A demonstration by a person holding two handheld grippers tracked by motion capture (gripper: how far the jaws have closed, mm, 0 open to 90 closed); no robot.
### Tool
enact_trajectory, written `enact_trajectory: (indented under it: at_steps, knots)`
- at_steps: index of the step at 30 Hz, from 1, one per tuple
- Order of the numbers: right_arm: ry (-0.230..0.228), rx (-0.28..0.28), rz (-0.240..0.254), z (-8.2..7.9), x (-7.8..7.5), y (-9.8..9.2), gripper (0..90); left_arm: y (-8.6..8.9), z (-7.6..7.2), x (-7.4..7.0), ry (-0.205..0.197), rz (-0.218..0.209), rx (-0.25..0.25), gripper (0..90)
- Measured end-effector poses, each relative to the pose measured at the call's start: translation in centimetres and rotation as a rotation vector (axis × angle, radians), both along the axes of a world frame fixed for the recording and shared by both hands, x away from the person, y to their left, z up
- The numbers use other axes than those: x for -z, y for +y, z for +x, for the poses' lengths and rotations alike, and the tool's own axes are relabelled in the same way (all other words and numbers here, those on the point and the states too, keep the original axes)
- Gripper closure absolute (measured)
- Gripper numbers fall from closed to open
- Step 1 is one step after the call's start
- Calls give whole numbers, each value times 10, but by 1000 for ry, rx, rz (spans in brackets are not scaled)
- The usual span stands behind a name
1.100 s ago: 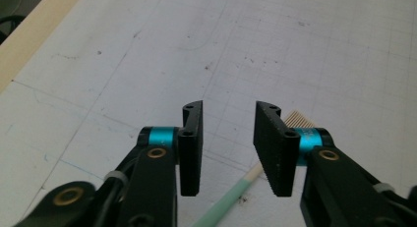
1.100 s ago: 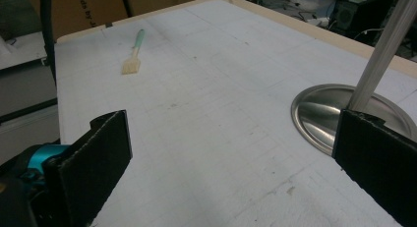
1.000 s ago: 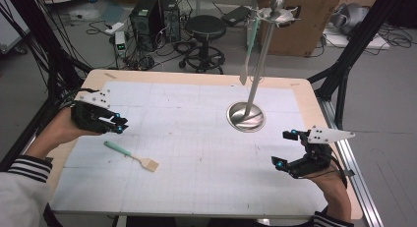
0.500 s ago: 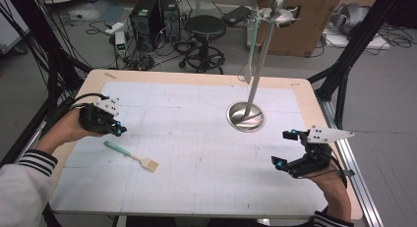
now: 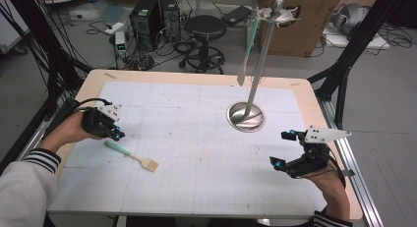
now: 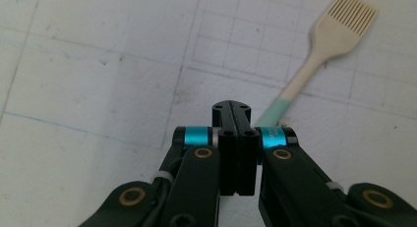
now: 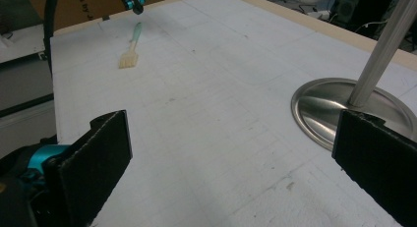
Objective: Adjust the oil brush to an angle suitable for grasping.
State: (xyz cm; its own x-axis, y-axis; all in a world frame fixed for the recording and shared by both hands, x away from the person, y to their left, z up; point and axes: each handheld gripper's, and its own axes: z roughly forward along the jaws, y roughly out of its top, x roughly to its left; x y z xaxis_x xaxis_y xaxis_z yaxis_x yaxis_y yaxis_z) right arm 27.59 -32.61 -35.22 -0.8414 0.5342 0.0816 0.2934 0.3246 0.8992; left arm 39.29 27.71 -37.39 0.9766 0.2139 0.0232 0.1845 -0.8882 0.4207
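Observation:
A basting brush (image 5: 132,156) with a teal handle and cream bristles lies flat on the white gridded mat, left of centre. My left gripper (image 5: 117,134) hovers low over the handle's end. In the left gripper view its jaws (image 6: 231,109) are pressed together with nothing between them, and the brush (image 6: 314,65) lies just beyond, to their right. My right gripper (image 5: 281,149) rests open at the table's right, its wide-apart pads (image 7: 110,153) empty. The right gripper view also shows the brush (image 7: 132,47) and the left gripper (image 7: 134,2) far off.
A steel utensil stand (image 5: 246,116) with a round base and a tall pole rises at the back right; a pale utensil (image 5: 244,50) hangs from its top. Its base (image 7: 324,109) lies just ahead of my right gripper. A stool, computers and boxes stand on the floor beyond the table.
My left gripper has sunk and drifted toward the near end of the brush handle, and its jaws have closed empty. The right gripper and the brush have stayed put.

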Motion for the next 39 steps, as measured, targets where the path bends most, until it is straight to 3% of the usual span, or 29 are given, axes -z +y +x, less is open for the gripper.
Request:
enact_trajectory:
  at_steps: [2, 11, 22, 27, 31, 39]
  knots:
    - [2, 1, 2, 0, 0, 0, 1, 4, 0, 3, 13, -24, -23, 900]
    - [-1, 2, -2, 1, 1, 0, 0, 6, 5, 15, 29, 23, -57, 900]
    - [12, 3, -7, 2, 3, 0, 1, 8, 8, 27, 49, 28, -88, 900]
    - [10, 1, -9, 3, 3, 1, 1, 10, 7, 32, 58, 45, -83, 900]
    - [14, 1, -12, 3, 4, 1, 1, 12, 6, 33, 65, 35, -88, 900]
    - [15, 0, -10, 3, 4, 1, 0, 13, -2, 32, 85, 65, -58, 900]
